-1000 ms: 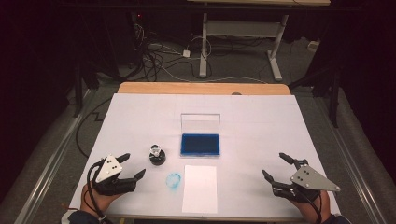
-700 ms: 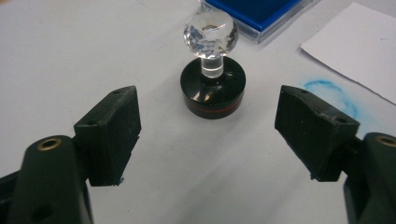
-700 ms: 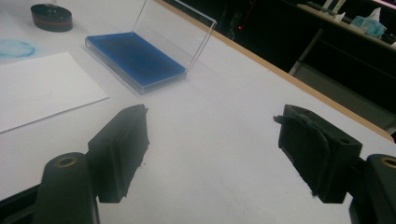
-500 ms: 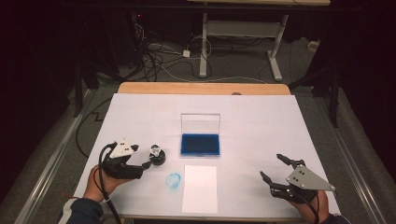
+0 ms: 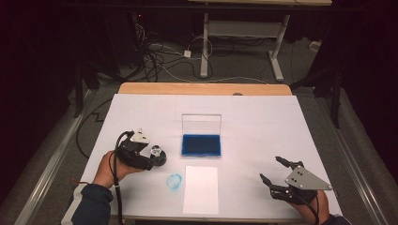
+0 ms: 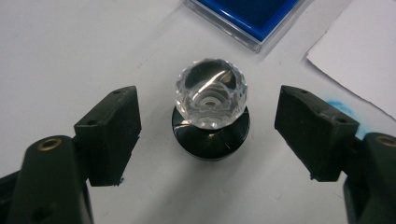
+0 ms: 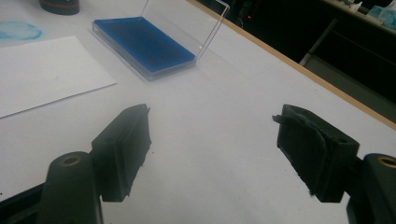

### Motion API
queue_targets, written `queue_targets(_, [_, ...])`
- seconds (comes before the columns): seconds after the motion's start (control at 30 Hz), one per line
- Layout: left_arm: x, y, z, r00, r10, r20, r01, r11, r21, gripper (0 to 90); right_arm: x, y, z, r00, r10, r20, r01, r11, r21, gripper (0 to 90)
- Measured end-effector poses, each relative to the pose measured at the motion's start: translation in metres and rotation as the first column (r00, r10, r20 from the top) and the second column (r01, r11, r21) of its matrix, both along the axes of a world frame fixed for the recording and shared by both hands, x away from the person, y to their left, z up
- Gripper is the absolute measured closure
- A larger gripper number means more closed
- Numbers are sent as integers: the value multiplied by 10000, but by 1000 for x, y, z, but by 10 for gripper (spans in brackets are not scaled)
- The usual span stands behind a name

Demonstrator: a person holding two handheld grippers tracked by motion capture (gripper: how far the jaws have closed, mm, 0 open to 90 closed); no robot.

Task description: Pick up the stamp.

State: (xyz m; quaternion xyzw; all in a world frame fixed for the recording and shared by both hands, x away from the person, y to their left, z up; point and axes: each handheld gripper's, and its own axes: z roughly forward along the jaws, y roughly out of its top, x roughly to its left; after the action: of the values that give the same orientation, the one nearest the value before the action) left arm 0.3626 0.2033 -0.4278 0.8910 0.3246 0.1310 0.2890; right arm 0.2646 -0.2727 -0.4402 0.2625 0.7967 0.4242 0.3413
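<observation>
A stamp with a clear faceted knob (image 6: 211,92) on a round black base (image 6: 210,140) stands upright on the white table cover. My left gripper (image 6: 208,135) is open, one jaw on each side of the stamp and neither touching it; in the high view the left gripper (image 5: 157,159) is at the stamp (image 5: 156,152). An open blue ink pad (image 5: 202,145) with a clear raised lid (image 5: 202,124) lies at the middle. A white sheet (image 5: 201,189) lies in front of it. My right gripper (image 5: 272,173) stands open over bare table at the front right.
A blue ink smudge (image 5: 174,180) marks the cover left of the sheet. The table's wooden far edge (image 5: 202,88) borders a dark floor with cables and a desk frame (image 5: 239,33). The right gripper view has the ink pad (image 7: 144,44) and sheet (image 7: 42,72) ahead.
My left gripper has moved forward and right from the front-left corner up to the stamp, and now has its jaws on both sides of it. The right gripper has barely shifted.
</observation>
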Motion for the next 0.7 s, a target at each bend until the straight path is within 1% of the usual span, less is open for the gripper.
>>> queue_targets(0.1, [3, -2, 0, 9998, -167, -84, 167, 9999, -25, 223, 1, 0, 0, 10000, -18, -11, 18, 10000, -8, 258])
queue_targets(0.13, [4, -2, 0, 9999, -151, -75, 151, 9999, 5, 228, 1, -1, 0, 10000, -12, -13, 12, 10000, -10, 258])
queue_targets(0.2, [6, -1, 0, 9997, -166, -188, 166, 9999, -32, 247, 2, -1, 0, 10000, -33, -44, 33, 10000, -3, 258])
queue_targets(0.27, [10, -1, -1, 9996, -75, -259, 74, 10000, -62, 250, 3, -1, -1, 9999, -17, -111, 17, 10000, 13, 258])
queue_targets(0.3, [11, -1, -2, 9993, -129, -351, 126, 9999, -73, 250, 3, -1, -1, 9999, -15, -107, 15, 10000, -29, 258])
queue_targets(0.37, [13, -2, -4, 9991, -131, -405, 130, 9999, -13, 272, 3, 0, -1, 9999, 29, -113, -29, 10000, -57, 258])
queue_targets(0.43, [14, -3, -4, 9987, -199, -472, 197, 9998, -48, 273, 2, 1, -1, 9999, 69, -98, -70, 9999, -83, 258])
queue_targets(0.5, [15, -4, -5, 9989, -159, -444, 159, 9999, 4, 274, 3, 1, -2, 9999, 104, -128, -105, 9999, -98, 262])
queue_targets(0.53, [16, -5, -5, 9984, -204, -518, 206, 9998, 32, 279, 3, 1, -2, 9998, 104, -159, -105, 9999, -94, 264])
queue_targets(0.57, [17, -6, -6, 9982, -286, -518, 290, 9996, 70, 303, 3, 1, -2, 9998, 119, -182, -120, 9999, -78, 266])
queue_targets(0.63, [19, -7, -7, 9982, -255, -550, 260, 9996, 87, 311, 2, 2, -3, 9997, 150, -188, -153, 9998, -141, 268])
queue_targets(0.67, [20, -7, -8, 9974, -330, -634, 341, 9993, 166, 322, 2, 2, -3, 9997, 163, -194, -166, 9997, -159, 268])
queue_targets(0.7, [20, -8, -8, 9974, -345, -633, 359, 9991, 220, 347, 2, 2, -3, 9996, 190, -203, -193, 9997, -155, 269])
